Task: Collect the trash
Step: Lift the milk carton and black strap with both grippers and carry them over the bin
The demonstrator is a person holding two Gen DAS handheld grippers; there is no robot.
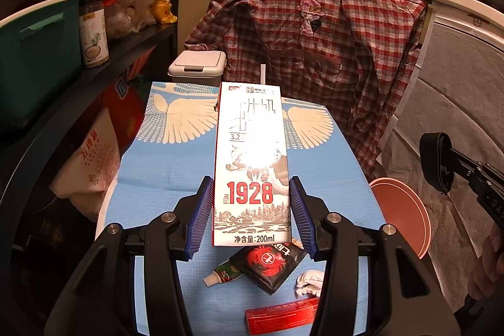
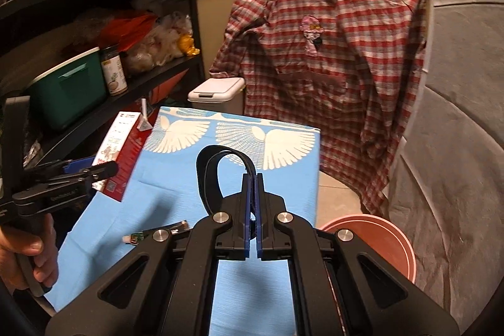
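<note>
A milk carton (image 1: pixel 252 162) is held upright above the blue cloth (image 1: pixel 176 159) by the left gripper (image 1: pixel 251 218), whose blue pads (image 1: pixel 201 216) are closed against the carton's lower sides. A white straw (image 1: pixel 263 74) stands up from the carton's top. From the right wrist view the same carton (image 2: pixel 121 153) is seen at the left edge of the cloth (image 2: pixel 195 194), tilted, with the left gripper (image 2: pixel 91 170) clamped on it and a hand (image 2: pixel 34 254) on its handle.

The right gripper (image 2: pixel 252 197) is closed, with a black strap (image 2: pixel 209 175) pinched between its pads; the strap loops up and over to the left. In the left wrist view the strap (image 1: pixel 436 159) appears at the far right, off the table edge and above a pink basin (image 1: pixel 406 210).

On the near part of the cloth, below the carton, a small tube (image 1: pixel 222 271), a black sachet (image 1: pixel 269 265) with a red crab print, a crumpled tissue (image 1: pixel 310 282) and a red box (image 1: pixel 282 315) are seen lying near one another; the tube touches the sachet.

A white lidded bin (image 1: pixel 198 66) stands on the floor beyond the far edge of the table, left of a plaid shirt (image 1: pixel 318 52) draped from the counter. A dark shelf (image 1: pixel 141 43) stands at the left.
</note>
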